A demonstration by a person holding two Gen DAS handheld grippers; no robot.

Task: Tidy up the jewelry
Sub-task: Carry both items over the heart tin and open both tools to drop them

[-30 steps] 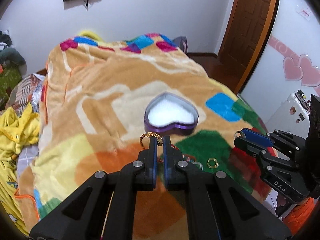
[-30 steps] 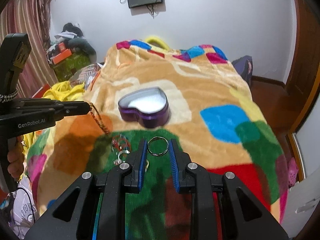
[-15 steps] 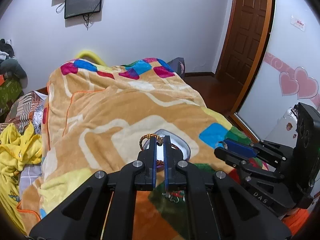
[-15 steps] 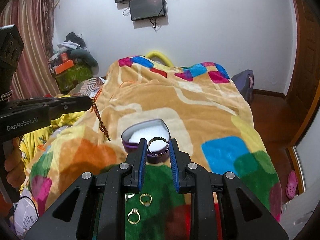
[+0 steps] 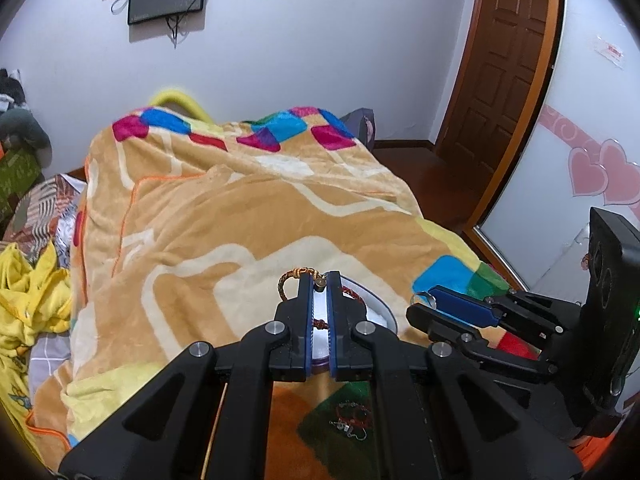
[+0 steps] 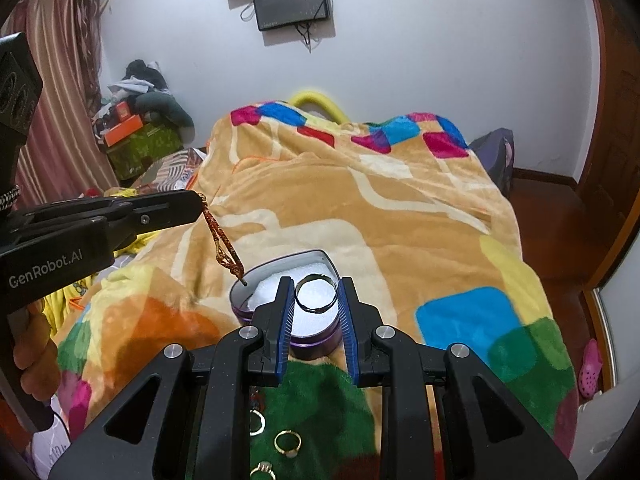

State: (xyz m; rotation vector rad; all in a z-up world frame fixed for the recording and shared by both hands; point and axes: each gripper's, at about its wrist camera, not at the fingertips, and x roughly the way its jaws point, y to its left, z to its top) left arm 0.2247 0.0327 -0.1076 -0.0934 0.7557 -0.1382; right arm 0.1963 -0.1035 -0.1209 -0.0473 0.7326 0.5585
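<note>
A purple heart-shaped box (image 6: 256,309) with a white lining lies open on the patterned blanket (image 6: 360,216). My left gripper (image 5: 319,280) is shut on a red and gold braided bracelet (image 5: 290,276), which hangs from it down to the box's left rim in the right wrist view (image 6: 224,246). My right gripper (image 6: 316,294) is shut on a silver ring (image 6: 317,298) and holds it above the box. In the left wrist view the box (image 5: 380,312) lies under the fingers and the right gripper (image 5: 424,304) is at the right.
Several gold rings (image 6: 287,442) and a red earring set (image 5: 352,420) lie on the green patch near me. Yellow clothes (image 5: 28,304) lie left of the bed. A wooden door (image 5: 500,80) stands at the right, a wall screen (image 6: 294,0) ahead.
Both grippers rose off the blanket and moved forward over the heart box, the left carrying the bracelet and the right the silver ring. The loose rings now lie behind the right gripper's fingertips.
</note>
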